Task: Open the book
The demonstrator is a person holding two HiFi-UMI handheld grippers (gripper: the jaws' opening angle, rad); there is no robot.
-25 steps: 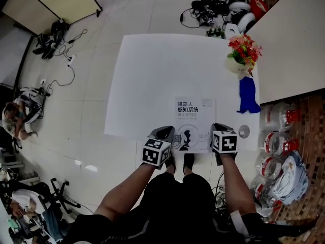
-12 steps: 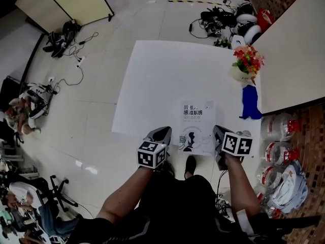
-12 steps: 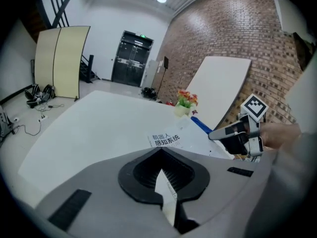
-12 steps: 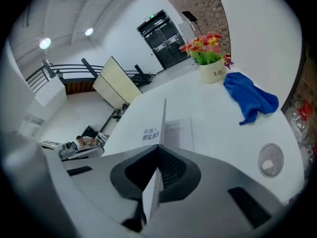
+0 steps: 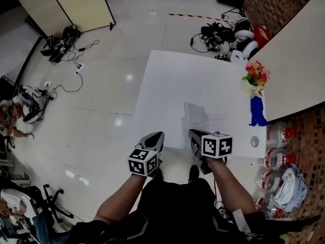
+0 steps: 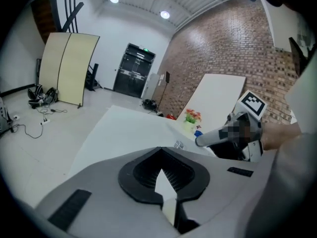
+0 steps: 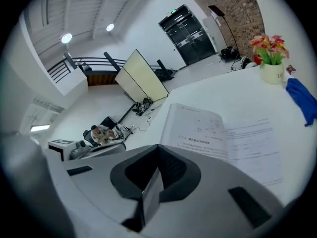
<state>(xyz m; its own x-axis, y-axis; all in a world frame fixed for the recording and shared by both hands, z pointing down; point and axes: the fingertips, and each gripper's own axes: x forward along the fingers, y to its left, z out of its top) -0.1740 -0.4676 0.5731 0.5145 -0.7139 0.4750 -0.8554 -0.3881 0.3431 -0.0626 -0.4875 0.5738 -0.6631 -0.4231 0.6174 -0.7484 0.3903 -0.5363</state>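
Two hand-held grippers sit low at the near edge of bench (image 5: 172,85). We see left hand-held gripper (image 5: 156,136) by near-left corner, jaws closed together, empty. Right hand-held gripper (image 5: 196,135) just beside near-left corner of book (image 5: 216,120), jaws pressed together, gripping nothing. Book lies open near that edge, left page arched. Wide white surface left of and beyond book. Flowers (image 5: 258,74) and blue cloth (image 5: 256,111) along right edge. Forearms reach forward, marker cubes up.

I count a white table (image 5: 167,85), potted flowers (image 5: 256,76) at its far right corner, a blue cloth (image 5: 257,112) just beside them, a beige folding screen (image 5: 66,6), and floor cables (image 5: 63,39).
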